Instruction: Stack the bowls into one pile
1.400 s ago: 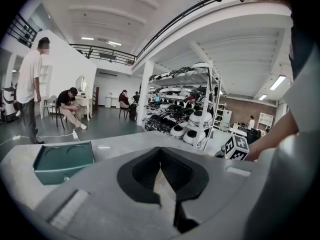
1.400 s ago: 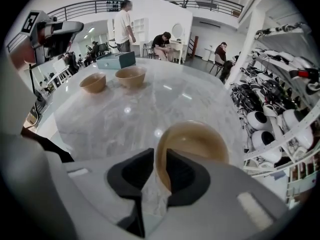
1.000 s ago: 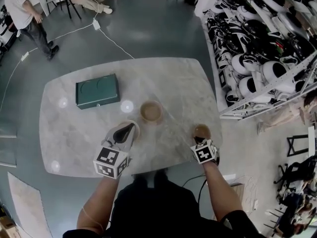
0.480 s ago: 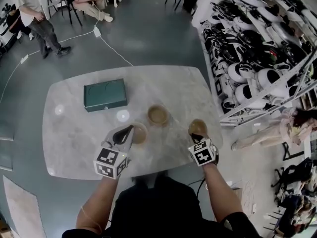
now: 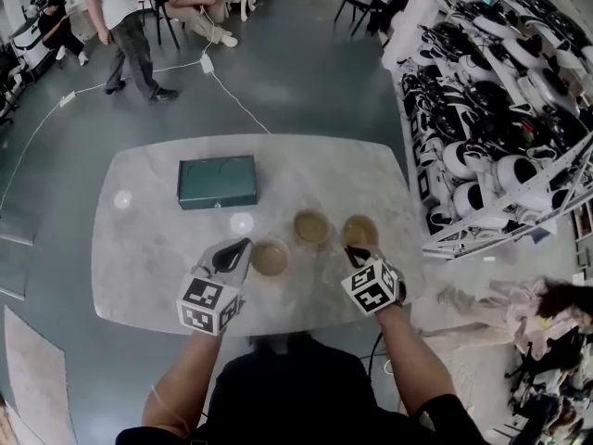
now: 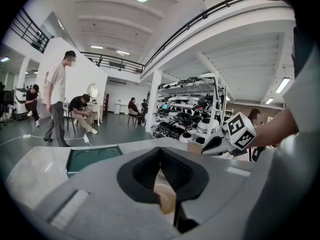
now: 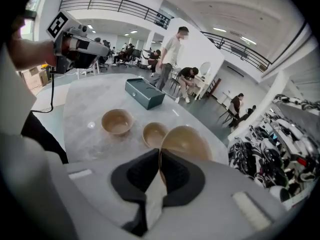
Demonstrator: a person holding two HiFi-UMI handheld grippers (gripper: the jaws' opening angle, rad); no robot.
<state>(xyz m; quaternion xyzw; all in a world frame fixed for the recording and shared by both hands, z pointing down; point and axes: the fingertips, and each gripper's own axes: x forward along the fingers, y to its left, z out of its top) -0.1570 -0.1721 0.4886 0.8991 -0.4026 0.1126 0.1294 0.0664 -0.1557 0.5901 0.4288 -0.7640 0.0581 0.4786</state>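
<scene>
Three tan bowls are on or over the marble table (image 5: pixel 148 248). The left bowl (image 5: pixel 270 258) (image 7: pixel 117 121) and the middle bowl (image 5: pixel 312 227) (image 7: pixel 154 133) rest on the tabletop, side by side. My right gripper (image 5: pixel 357 251) (image 7: pixel 160 166) is shut on the near rim of the third bowl (image 5: pixel 359 232) (image 7: pixel 186 141). That bowl hangs tilted above the table, just right of the middle bowl. My left gripper (image 5: pixel 239 248) (image 6: pixel 161 174) is shut and empty, raised beside the left bowl's left edge. A tan patch of that bowl shows under its jaws.
A dark green box (image 5: pixel 218 182) (image 7: pixel 145 93) lies on the table's far left part. A rack of white and black gear (image 5: pixel 491 109) stands close to the table's right edge. People (image 5: pixel 120 17) stand and sit on the floor far behind.
The right gripper has lifted its bowl from the table's right edge and carried it left, up to the middle bowl. The left gripper has drawn back a little off the left bowl.
</scene>
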